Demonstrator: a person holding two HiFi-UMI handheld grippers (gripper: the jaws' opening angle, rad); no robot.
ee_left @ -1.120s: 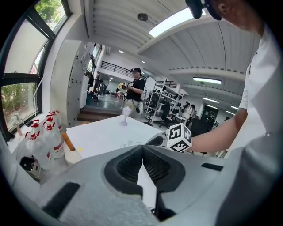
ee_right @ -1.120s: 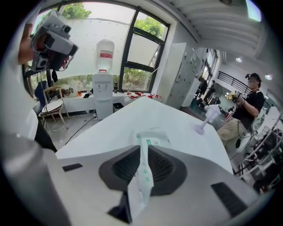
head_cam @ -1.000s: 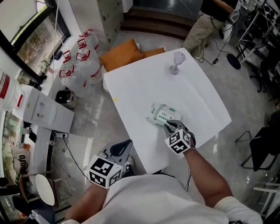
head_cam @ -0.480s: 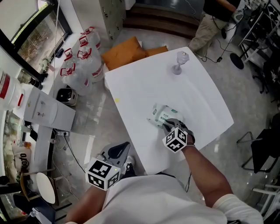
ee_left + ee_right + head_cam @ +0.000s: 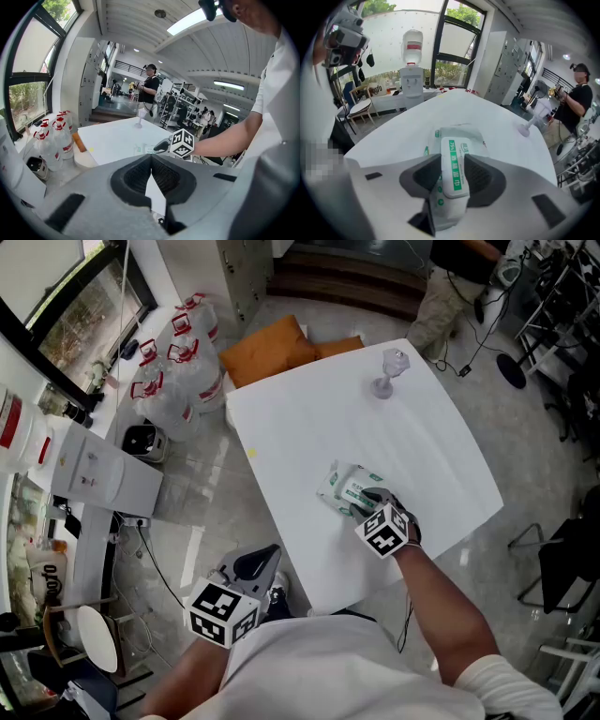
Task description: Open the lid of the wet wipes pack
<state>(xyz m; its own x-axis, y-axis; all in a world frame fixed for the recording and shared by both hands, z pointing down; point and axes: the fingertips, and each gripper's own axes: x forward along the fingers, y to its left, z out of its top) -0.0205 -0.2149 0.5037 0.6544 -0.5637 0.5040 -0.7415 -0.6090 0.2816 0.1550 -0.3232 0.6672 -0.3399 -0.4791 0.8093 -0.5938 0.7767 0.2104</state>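
On the white table (image 5: 309, 427), centre-right, the wet wipes pack (image 5: 343, 486) is being straddled lengthwise by the right gripper (image 5: 373, 504), jaws just opened wide around its lid (image 5: 452, 164) (no squeeze yet); the left gripper (image 5: 255, 561), lower left, is being held shut, empty.

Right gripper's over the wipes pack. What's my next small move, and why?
Probably close the right gripper on the lid, across its long edges. Its jaws have just been opening and straddle the closed lid of the wet wipes pack without visibly pressing it. The left gripper, shut, hangs off the table.
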